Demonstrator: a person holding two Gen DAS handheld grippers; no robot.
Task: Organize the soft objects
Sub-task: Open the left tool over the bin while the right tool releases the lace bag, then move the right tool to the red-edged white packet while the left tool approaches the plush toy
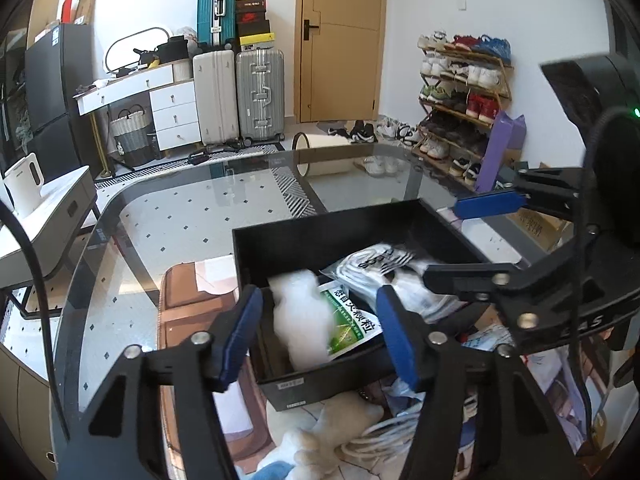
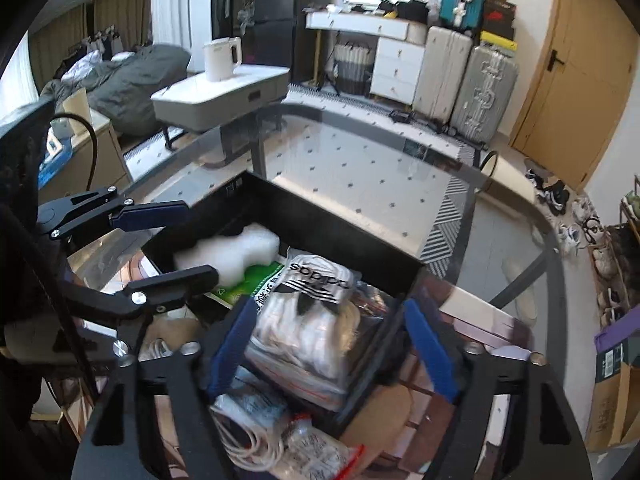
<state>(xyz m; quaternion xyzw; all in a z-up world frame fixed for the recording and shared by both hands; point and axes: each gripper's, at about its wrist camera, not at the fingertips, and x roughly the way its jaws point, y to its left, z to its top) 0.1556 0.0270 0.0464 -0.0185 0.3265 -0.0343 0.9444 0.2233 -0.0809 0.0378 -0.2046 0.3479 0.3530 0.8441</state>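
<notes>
Left hand-held gripper (image 1: 320,332): spread, empty, above the bin's near edge.
Right hand-held gripper (image 2: 332,344): spread wide, straddling the sock pack without pinching.
Black bin (image 1: 288,240): on glass tabletop (image 1: 180,208).
Sock pack (image 2: 308,312): inside bin, right.
White foam piece (image 1: 300,320): inside bin, left.

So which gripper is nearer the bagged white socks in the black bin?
Right. The right gripper stands open straddling the sock bag; the left gripper hangs open beside it, over the white foam piece.

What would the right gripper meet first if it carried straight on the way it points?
Most likely the bagged white socks in the black bin: the pack lies between the right gripper's open fingers, straight ahead. Depth is hard to judge, so contact distance is unclear.
</notes>
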